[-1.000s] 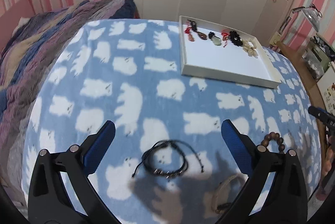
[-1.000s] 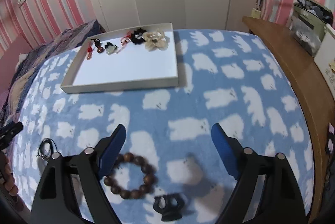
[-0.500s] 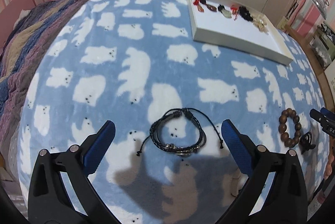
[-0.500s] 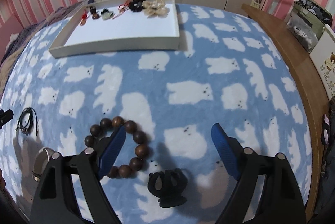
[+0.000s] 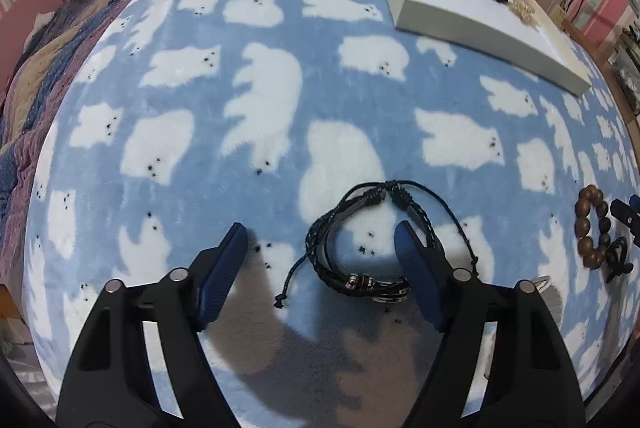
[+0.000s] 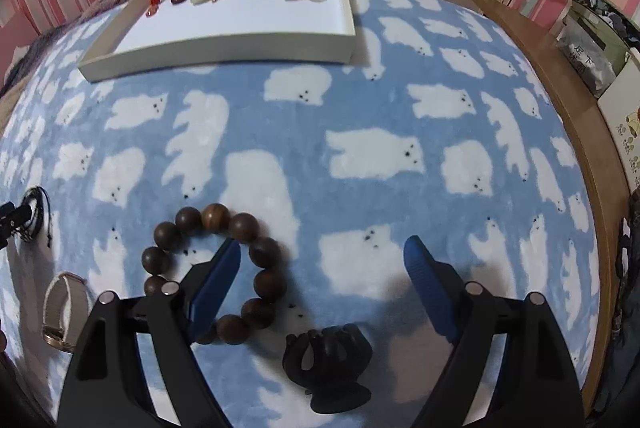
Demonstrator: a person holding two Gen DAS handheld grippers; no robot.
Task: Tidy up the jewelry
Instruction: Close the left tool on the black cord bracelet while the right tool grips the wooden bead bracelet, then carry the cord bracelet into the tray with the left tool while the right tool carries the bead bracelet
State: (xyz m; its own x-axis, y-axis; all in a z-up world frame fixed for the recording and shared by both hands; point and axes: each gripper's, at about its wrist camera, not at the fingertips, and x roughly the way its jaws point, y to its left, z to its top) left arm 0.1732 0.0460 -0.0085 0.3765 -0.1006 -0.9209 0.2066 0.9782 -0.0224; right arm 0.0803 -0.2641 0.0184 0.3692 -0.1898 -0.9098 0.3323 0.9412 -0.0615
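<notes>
A black braided cord bracelet (image 5: 360, 248) lies on the blue bear-print blanket. My left gripper (image 5: 318, 230) hangs low over it, jaws closing. Its right finger (image 5: 416, 260) is inside the loop, so the loop's left strand lies between the pads, untouched. My right gripper (image 6: 323, 246) is open above a brown wooden bead bracelet (image 6: 260, 256), with its left finger (image 6: 216, 280) inside the ring. A black hair claw (image 6: 328, 360) sits between the right fingers, closer to the camera. The white tray (image 6: 216, 54) at the back holds several pendants and hair pieces along its far edge.
A beige-strapped watch (image 6: 64, 308) lies left of the beads. A wooden ledge (image 6: 580, 108) with boxes and a lamp borders the blanket on the right. A striped knitted blanket (image 5: 32, 68) lies at the left. The tray (image 5: 480, 24) stands far right in the left wrist view.
Both grippers have come down close to the blanket. The left jaws have narrowed around the cord bracelet's left side. The right's left finger now sits inside the bead ring.
</notes>
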